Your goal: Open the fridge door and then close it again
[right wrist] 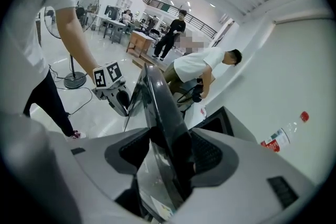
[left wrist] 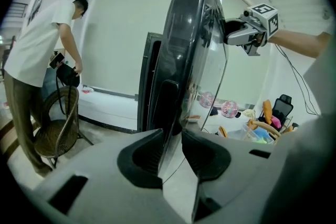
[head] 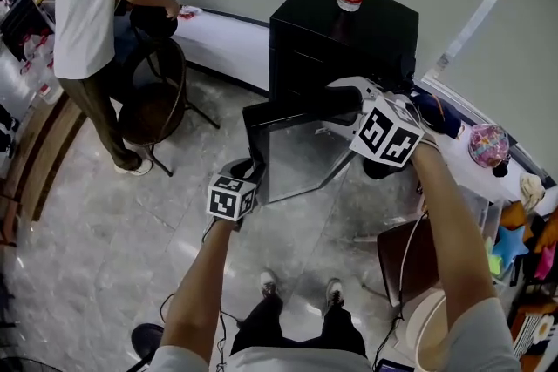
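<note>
A: Black door (head: 296,157) stands half open off the fridge (head: 349,39). The left gripper (left wrist: 170,152) pinches its lower edge, and the right gripper (right wrist: 168,152) seems clamped on its top.
B: Which step?
A: Probably mid-swing. Next, push it shut with both grips steady.

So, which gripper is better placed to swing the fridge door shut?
Probably left: left gripper clamps the fridge door at its free lower corner, giving leverage; right gripper holds its top edge.
</note>
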